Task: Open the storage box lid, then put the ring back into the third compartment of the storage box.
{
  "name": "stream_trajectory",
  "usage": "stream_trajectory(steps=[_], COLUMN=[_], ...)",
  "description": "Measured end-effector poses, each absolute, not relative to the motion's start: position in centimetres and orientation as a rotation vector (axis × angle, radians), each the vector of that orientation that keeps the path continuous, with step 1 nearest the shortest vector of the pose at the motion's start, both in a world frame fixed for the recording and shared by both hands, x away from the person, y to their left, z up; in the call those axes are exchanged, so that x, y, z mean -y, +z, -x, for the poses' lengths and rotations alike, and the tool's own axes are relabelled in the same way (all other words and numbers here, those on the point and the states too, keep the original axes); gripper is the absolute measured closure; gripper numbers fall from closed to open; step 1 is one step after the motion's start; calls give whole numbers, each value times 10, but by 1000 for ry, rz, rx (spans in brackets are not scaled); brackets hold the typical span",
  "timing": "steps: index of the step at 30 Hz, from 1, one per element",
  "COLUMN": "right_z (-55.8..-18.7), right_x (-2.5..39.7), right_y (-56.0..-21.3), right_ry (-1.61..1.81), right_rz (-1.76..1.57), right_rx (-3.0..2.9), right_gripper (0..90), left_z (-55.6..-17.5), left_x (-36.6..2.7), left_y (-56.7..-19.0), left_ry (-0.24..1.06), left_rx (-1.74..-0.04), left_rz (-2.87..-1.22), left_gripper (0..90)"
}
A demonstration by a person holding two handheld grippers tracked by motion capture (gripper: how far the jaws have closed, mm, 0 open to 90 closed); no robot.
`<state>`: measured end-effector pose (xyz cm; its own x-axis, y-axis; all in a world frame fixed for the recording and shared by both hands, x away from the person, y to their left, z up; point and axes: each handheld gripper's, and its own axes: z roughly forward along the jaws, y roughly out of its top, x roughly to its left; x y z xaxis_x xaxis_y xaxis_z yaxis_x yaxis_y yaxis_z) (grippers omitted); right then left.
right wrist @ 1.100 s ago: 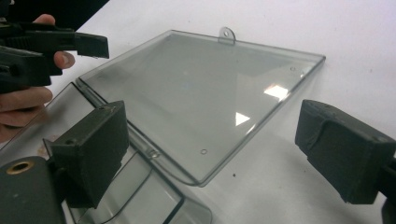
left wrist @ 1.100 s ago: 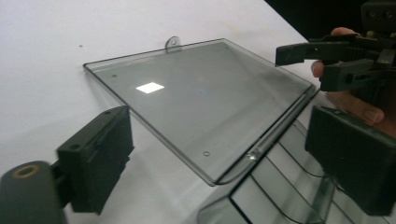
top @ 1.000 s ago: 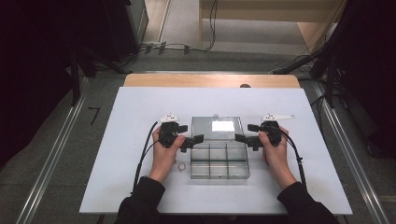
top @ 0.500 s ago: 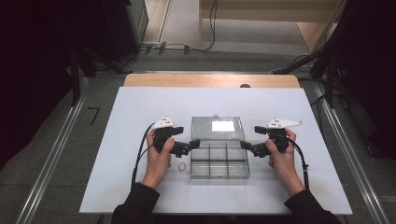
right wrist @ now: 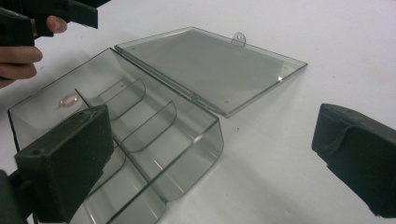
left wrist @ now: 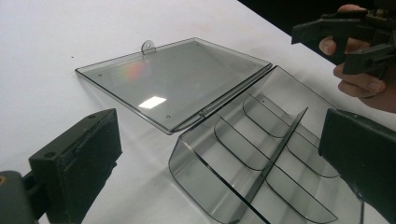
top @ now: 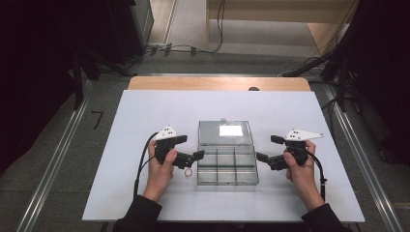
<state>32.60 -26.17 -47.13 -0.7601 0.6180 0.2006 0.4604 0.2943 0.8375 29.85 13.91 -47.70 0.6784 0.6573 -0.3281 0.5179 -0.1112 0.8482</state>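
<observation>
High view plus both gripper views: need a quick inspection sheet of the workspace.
Surface: white table, wooden strip along its far edge.
Job's things: clear compartment box at the centre, divided tray seen empty; lid open and lying flat on the far side.
Clutter: small ring on the table just left of the box.
Grippers: left gripper at the box's left wall, fingers apart, holding nothing; right gripper just off the right wall, fingers apart, holding nothing.
Cables: one black cable trails from the left gripper; another runs along the right wrist.
Surroundings: grey floor, metal rails either side, cables on the floor beyond the table.
</observation>
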Motion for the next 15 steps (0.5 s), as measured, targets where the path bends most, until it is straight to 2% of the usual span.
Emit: stream_trajectory(steps=[15], right_z=[-306], right_x=[295], right_y=[-478], right_ry=[1470], right_rz=[-1019], right_rx=[-2326], right_gripper=[0], left_z=[-280], left_x=[-151], left_y=[-483], left_ry=[181], left_rx=[-947], left_rz=[-1771], left_gripper=[0])
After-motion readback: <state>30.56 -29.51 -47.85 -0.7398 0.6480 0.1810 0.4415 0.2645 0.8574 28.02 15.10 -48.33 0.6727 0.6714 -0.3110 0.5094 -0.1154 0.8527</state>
